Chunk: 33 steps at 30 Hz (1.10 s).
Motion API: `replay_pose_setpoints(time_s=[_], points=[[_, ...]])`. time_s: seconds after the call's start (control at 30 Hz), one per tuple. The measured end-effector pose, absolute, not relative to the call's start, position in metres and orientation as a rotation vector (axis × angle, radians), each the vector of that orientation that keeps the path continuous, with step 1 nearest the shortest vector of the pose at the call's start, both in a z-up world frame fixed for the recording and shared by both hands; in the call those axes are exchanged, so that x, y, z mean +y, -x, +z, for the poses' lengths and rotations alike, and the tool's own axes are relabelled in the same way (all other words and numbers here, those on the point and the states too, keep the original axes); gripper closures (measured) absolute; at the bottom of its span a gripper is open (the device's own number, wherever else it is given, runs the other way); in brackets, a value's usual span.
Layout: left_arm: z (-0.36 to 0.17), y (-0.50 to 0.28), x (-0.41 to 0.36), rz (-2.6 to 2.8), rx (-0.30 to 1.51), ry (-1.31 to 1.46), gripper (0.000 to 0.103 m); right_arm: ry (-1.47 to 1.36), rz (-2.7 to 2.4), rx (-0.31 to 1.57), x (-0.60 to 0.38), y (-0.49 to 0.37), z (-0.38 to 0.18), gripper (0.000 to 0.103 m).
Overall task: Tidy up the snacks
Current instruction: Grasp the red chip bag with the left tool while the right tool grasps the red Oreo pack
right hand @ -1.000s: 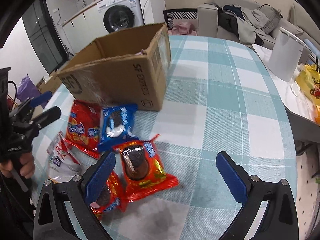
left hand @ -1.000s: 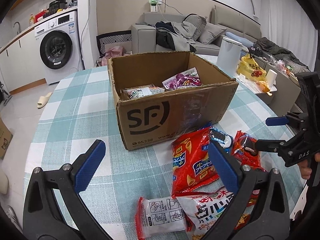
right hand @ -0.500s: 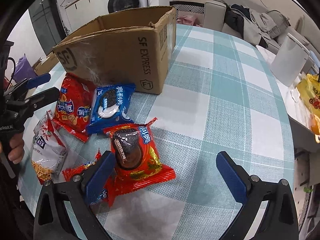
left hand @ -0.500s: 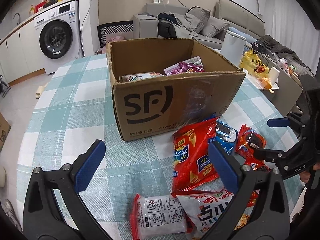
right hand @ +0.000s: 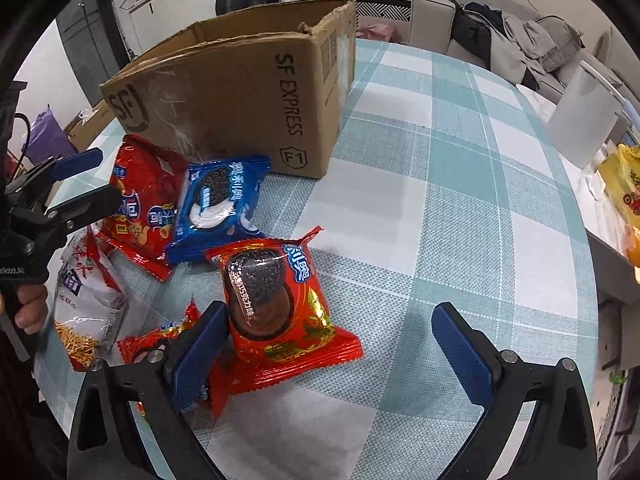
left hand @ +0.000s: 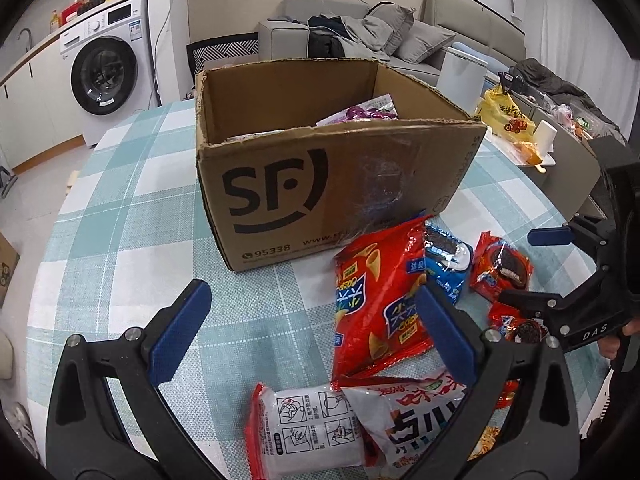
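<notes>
An open SF cardboard box stands on the checked table with a purple snack packet inside. In front of it lie a red chip bag, a blue cookie pack, a red cookie pack, another red cookie pack and white noodle packs. My left gripper is open above the table, its right finger over the chip bag. My right gripper is open, low over the red cookie pack.
The checked tablecloth is bare to the right of the box. A white bin and a yellow bag sit beyond the table's right edge. A washing machine and a sofa stand behind.
Both grippers have come lower and closer to the snacks and the box. The right gripper now sits right over the red cookie pack. Both stay open.
</notes>
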<state>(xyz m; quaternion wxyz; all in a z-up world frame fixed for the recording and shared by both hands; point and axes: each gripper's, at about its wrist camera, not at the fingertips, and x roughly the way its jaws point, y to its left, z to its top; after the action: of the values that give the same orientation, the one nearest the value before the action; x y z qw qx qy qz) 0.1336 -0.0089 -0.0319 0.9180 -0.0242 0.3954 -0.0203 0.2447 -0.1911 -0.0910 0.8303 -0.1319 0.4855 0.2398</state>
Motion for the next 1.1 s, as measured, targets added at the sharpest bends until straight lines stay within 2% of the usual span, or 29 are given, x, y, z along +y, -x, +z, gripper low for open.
replay_pose_setpoints(time_s=[0.23, 0.53, 0.7, 0.9, 0.93, 1.0, 1.1], points=[[-0.039, -0.14, -0.005, -0.02, 0.836, 0.065, 0.001, 0.258, 0.5, 1.026, -0.199, -0.247, -0.09, 0.005], [-0.04, -0.141, 0.002, 0.004, 0.824, 0.068, 0.001, 0.236, 0.526, 1.027, -0.2, -0.246, -0.088, 0.025], [-0.043, -0.142, 0.005, -0.02, 0.84, 0.098, 0.001, 0.222, 0.554, 1.019, -0.199, -0.244, -0.086, 0.04], [-0.05, -0.145, -0.001, -0.094, 0.869, 0.141, 0.002, 0.237, 0.567, 0.996, -0.194, -0.238, -0.083, 0.045], [-0.051, -0.146, -0.002, -0.098, 0.872, 0.141, 0.003, 0.239, 0.568, 0.992, -0.194, -0.238, -0.082, 0.046], [-0.055, -0.148, -0.005, -0.105, 0.881, 0.139, 0.006, 0.241, 0.585, 0.983, -0.192, -0.236, -0.08, 0.057], [-0.06, -0.151, -0.009, -0.14, 0.895, 0.155, 0.016, 0.25, 0.59, 0.97, -0.189, -0.233, -0.078, 0.058]])
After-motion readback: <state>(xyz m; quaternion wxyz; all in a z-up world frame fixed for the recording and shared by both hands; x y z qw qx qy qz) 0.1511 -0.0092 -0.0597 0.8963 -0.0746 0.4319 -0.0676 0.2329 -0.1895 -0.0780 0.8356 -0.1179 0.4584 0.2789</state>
